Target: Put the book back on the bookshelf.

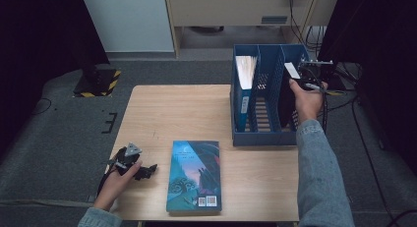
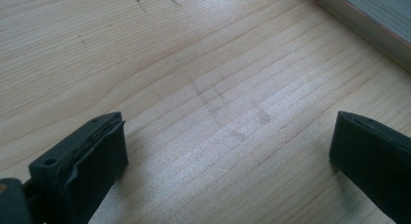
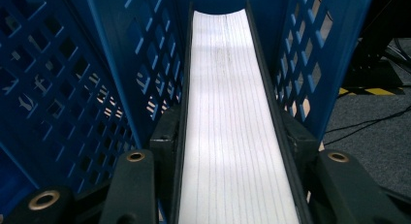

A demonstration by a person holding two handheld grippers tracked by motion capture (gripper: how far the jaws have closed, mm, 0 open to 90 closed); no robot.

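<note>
— Writing anywhere on that dark book (image 1: 285, 97) the right claw (image 1: 295, 80) has hold of?

— None I can read. There's a white patch near its top corner in the high view, too small to make out. The other book (image 1: 193, 175), flat on the table (image 1: 152, 114), has small light lettering near the top of its cover and two barcode squares at the bottom, also illegible.

— How does the held one look?

— Dark covers, a thick white block of pages (image 3: 231, 122), edge up. It stands upright in the rightmost compartment of the blue slotted file rack (image 1: 268, 136).

— And the claw?

— Partly closed, its two black jaws pressed on either cover from above, pages between them. A white-paged book (image 1: 244, 84) stands in the leftmost compartment.

— The left claw (image 1: 140, 170)?

— Jaws wide apart, nothing between them, low over bare wood just beside the flat book.
</note>
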